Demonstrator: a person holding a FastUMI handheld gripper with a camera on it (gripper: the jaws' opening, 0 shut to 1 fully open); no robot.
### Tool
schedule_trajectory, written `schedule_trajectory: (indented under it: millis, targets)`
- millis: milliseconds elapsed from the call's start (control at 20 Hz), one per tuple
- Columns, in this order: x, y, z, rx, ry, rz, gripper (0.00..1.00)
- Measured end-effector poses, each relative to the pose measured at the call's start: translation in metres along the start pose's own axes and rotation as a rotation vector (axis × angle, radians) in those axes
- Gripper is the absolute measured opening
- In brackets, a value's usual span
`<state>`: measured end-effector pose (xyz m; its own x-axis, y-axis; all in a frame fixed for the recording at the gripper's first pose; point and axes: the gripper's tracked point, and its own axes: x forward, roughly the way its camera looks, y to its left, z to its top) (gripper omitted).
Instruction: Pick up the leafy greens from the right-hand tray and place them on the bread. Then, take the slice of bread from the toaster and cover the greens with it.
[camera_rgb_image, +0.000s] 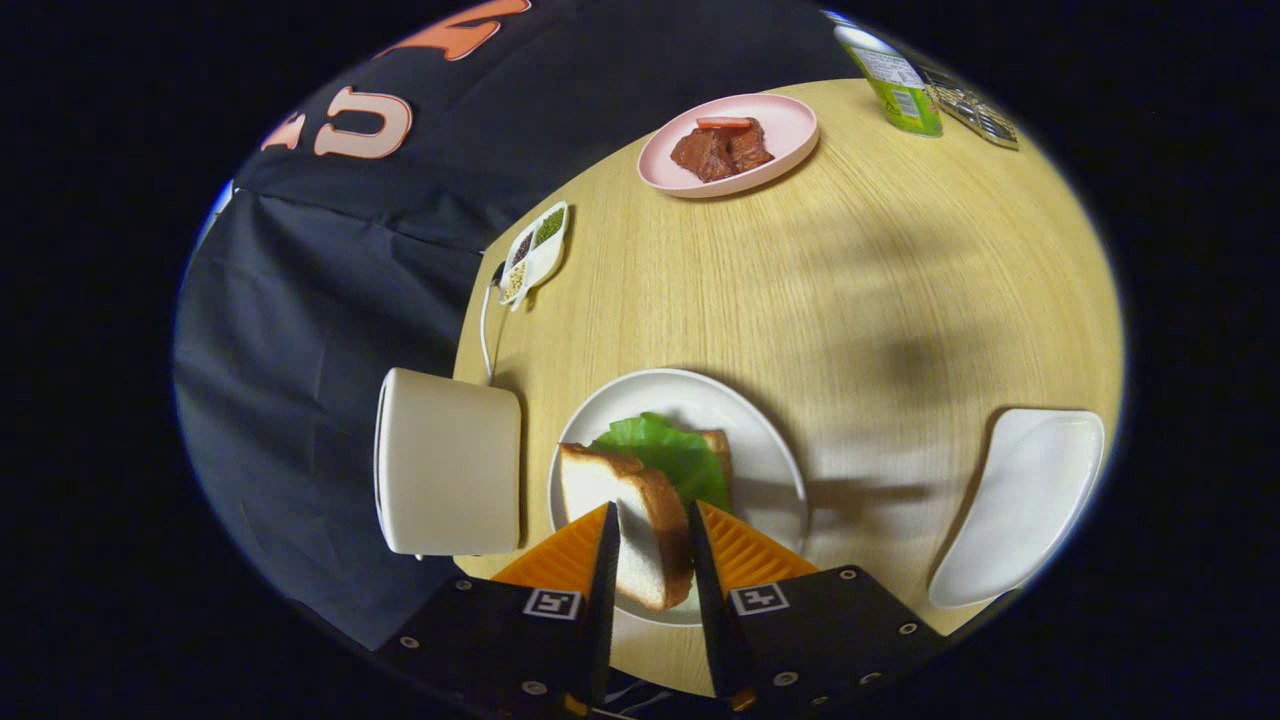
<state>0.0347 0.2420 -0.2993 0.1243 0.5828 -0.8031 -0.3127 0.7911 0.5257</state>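
- The slice of bread (640, 530) is held between the fingers of the gripper (652, 545), both pressing on it, over the white plate (770, 440).
- The leafy greens (665, 450) are seen already laid on the lower bread (718, 445).
- The covering step is judged in hand; next, lowering squarely onto the greens is called for.
- The toaster (450, 460) sits just left on the counter (850, 280).

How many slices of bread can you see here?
2. One slice of bread is held upright between the gripper's fingers, over the white plate. The other slice lies on that plate under the leafy greens, mostly hidden.
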Motion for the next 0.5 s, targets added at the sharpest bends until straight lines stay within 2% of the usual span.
schedule_trajectory:
  millis: [50,100,200,350,400,500]
  targets:
    - [-0.003,-0.006,0.000,-0.010,-0.001,-0.027,0.44]
    - [-0.008,-0.011,0.002,-0.023,-0.009,-0.053,0.55]
    - [-0.020,-0.014,0.010,-0.036,-0.031,-0.084,0.68]
    - [-0.046,-0.017,0.025,-0.060,-0.079,-0.140,0.83]
    - [-0.055,-0.017,0.032,-0.068,-0.098,-0.162,0.93]
    - [-0.079,-0.019,0.047,-0.096,-0.153,-0.215,0.98]
